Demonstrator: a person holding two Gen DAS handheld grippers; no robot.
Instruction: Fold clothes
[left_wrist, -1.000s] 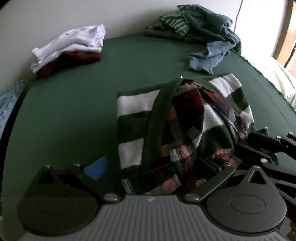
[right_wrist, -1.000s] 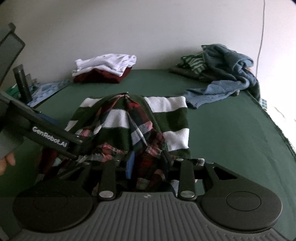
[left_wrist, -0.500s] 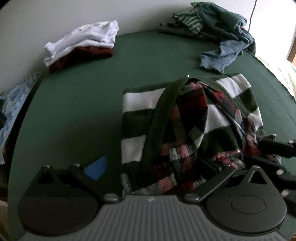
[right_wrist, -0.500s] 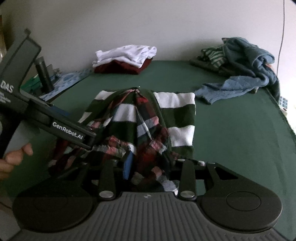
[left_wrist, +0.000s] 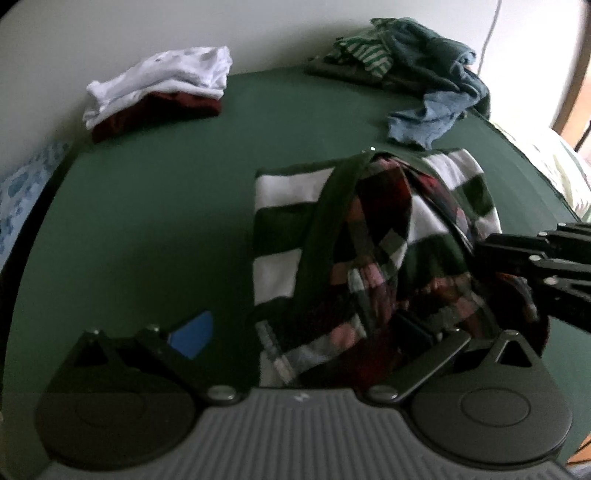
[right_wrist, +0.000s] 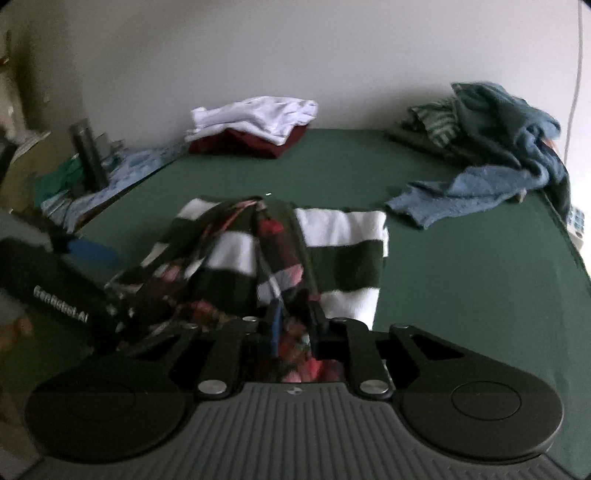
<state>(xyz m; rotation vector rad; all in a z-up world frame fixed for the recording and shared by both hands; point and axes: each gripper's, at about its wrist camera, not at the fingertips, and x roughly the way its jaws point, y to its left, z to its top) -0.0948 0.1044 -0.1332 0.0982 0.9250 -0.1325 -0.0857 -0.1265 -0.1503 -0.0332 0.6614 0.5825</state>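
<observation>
Right gripper (right_wrist: 293, 325): clamped on plaid garment (right_wrist: 280, 236), now pinched tighter than a second ago. Left gripper (left_wrist: 295, 332): spread wide, near hem between fingers. Garment: draped near-centre over striped cloth (left_wrist: 280, 218) on green bed (left_wrist: 147, 221). Far left, folded stack (right_wrist: 255, 122); far right, unfolded pile (right_wrist: 495, 133). Fold likely underway.

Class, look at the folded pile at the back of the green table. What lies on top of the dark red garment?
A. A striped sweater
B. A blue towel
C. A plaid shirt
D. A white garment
D. In the right wrist view a white garment sits directly on the dark red garment, at the far edge of the green table.
</observation>
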